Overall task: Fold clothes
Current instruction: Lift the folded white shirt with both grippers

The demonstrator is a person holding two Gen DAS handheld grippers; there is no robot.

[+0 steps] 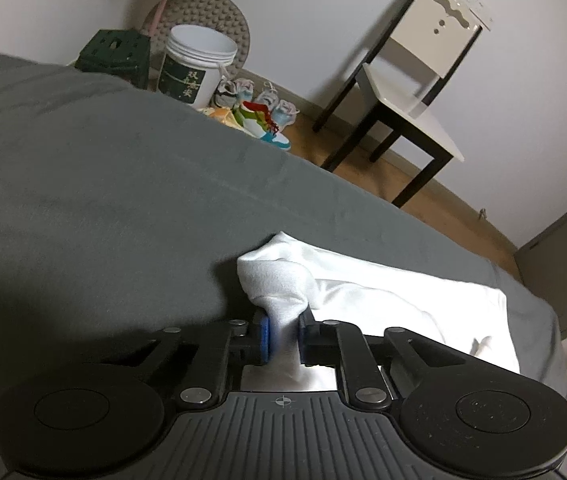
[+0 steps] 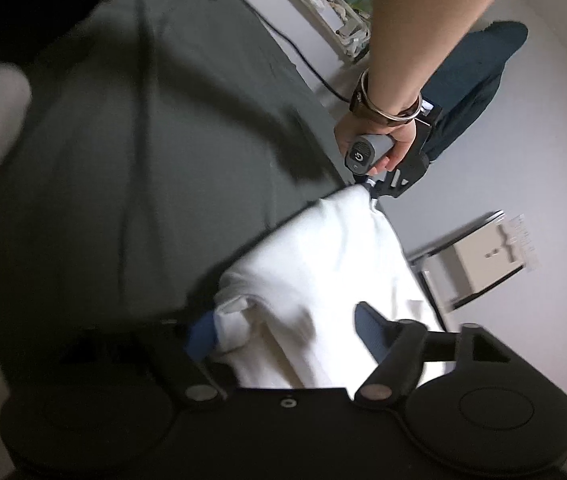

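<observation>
You're working over a grey bed sheet (image 1: 103, 168). Beyond it a white bucket (image 1: 197, 66) is standing on the floor beside a dark green stool (image 1: 117, 54), colourful sneakers (image 1: 261, 114) lying just beside it. A white chair with black legs (image 1: 411, 92) is standing near the wall.

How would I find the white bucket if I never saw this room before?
Look past the far edge of the big grey bed to the floor by the wall. There, between a dark green stool and a heap of colourful sneakers, stands the white bucket. It is the only round, open-topped thing there, and it has a dark green label with pale writing.
</observation>
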